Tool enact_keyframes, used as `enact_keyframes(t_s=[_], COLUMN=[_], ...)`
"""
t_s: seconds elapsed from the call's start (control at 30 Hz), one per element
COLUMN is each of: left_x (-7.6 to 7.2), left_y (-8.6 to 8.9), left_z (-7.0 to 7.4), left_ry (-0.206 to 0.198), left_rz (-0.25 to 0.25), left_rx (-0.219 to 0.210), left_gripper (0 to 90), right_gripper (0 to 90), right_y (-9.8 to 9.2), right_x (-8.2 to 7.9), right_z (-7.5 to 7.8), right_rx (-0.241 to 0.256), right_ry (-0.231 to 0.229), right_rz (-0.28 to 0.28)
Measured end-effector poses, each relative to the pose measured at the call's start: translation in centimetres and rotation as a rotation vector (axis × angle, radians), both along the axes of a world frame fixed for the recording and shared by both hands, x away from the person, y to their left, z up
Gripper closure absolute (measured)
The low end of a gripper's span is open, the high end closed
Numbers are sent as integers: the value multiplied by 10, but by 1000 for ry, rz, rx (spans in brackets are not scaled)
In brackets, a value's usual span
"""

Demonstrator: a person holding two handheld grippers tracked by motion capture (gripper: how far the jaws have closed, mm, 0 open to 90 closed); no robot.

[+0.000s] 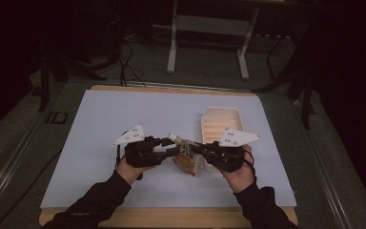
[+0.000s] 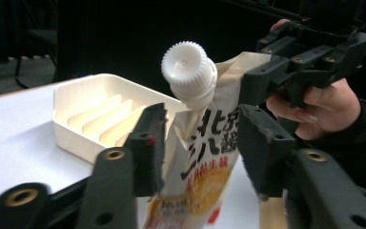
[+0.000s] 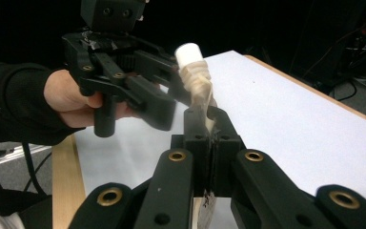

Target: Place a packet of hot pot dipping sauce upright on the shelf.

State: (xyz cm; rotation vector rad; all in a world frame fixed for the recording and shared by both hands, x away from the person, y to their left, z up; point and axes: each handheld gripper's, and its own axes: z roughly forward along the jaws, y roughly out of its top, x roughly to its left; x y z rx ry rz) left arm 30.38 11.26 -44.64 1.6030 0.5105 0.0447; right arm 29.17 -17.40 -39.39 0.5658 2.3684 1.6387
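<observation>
Reaching left gripper [image 1: 167,146] toward white cap [image 2: 188,67], jaws apart, straddling pouch [image 2: 205,162] neck. Pouch held upright above table [image 1: 124,119], at 9 o'clock of tray [image 1: 221,124]. Right gripper [image 3: 208,125] clamped on pouch edge. Next, likely: close on cap, twist off.

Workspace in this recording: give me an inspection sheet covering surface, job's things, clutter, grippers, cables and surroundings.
Surface: white sheet on a wooden table.
Job's things: spouted pouch with white screw cap, held above the sheet between both grippers; cream ribbed tray on the sheet behind it.
Clutter: nothing seen.
Grippers: right hand-held gripper shut on the pouch's edge; left hand-held gripper open, its jaws on either side of the pouch below the cap.
Cables: dark cables on the floor beyond the table; one trails from the left gripper.
Surroundings: dim room, grey floor, white stand legs behind the table.
</observation>
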Motion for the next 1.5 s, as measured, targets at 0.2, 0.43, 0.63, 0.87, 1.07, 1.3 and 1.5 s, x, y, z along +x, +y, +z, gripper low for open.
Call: enact_keyframes(t_s=[0.2,0.43,0.63,0.87,1.07,1.3,1.5], left_x=[-1,-3,-8,-10,-11,-13,-14], left_y=[10,20,25,33,40,46,48], left_z=[3,2,2,0,-6,-12,-19], left_ry=[11,14,-2,-1,10,15,27], left_rz=[7,70,83,72,84,90,83], left_rx=[-39,5,69,115,120,132,125], left_gripper=[271,140,72,20,21,21,21], right_gripper=[887,886,886,885,884,882,880], right_y=[-7,-15,-23,-32,-44,-59,-70], right_x=[4,9,15,23,31,43,53], right_z=[8,22,33,40,44,47,43], right_rx=[14,21,22,12,10,0,-24], right_ry=[-12,-39,-50,-58,-65,-79,-92], right_rz=[-3,-2,-8,0,29,99,156])
